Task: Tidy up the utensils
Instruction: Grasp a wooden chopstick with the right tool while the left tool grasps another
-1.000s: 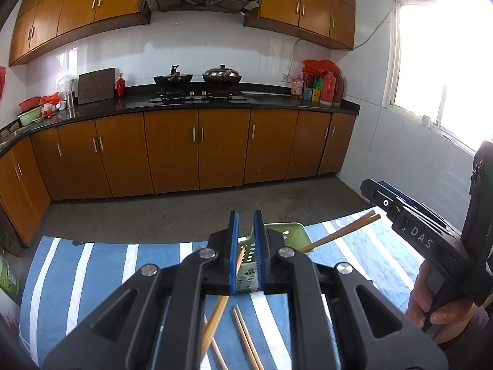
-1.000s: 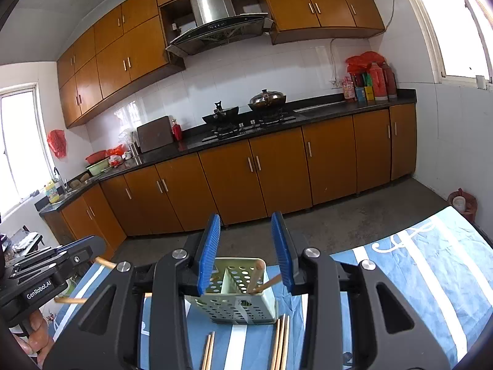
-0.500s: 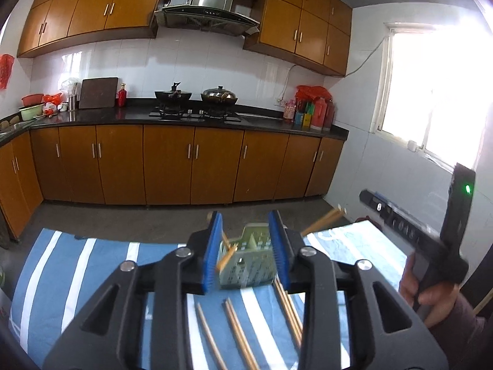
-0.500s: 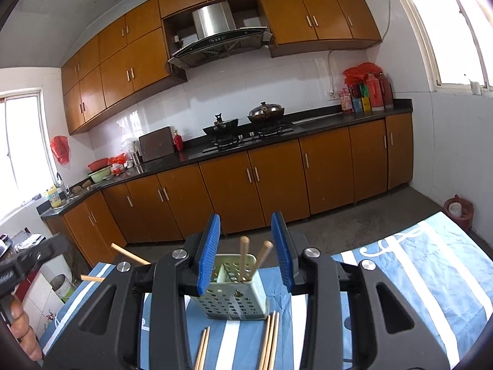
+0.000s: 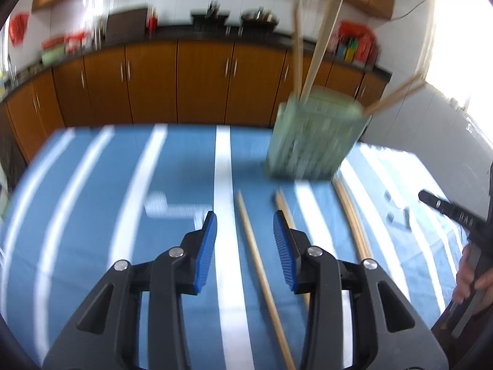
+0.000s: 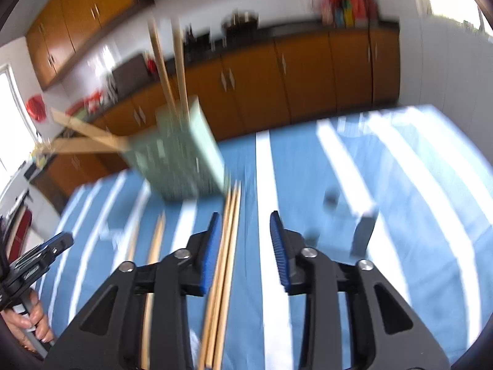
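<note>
A pale green slotted holder (image 5: pixel 311 141) (image 6: pixel 181 160) stands on the blue striped cloth with several wooden chopsticks (image 5: pixel 320 46) (image 6: pixel 163 61) sticking up and out of it. My left gripper (image 5: pixel 245 215) hangs low over the cloth with its jaws opening. One loose chopstick (image 5: pixel 262 277) lies on the cloth between them, untouched. A second chopstick (image 5: pixel 285 209) lies by the right pad. My right gripper (image 6: pixel 245 215) is open with its jaws closing. A bundle of chopsticks (image 6: pixel 228 246) lies between them, close to the left pad, and the pads do not press on it.
More chopsticks lie on the cloth (image 5: pixel 92 200), a pair right of the holder (image 5: pixel 354 222) and others left of the bundle (image 6: pixel 155 246). A hand (image 5: pixel 471 280) holds the other gripper at the right edge. A small dark blurred thing (image 6: pixel 363 231) sits on the cloth. Kitchen cabinets lie beyond.
Both grippers have dropped sharply toward the cloth and tilted down. The left jaws, earlier shut on a chopstick, now stand open and empty. The right jaws have narrowed a little.
</note>
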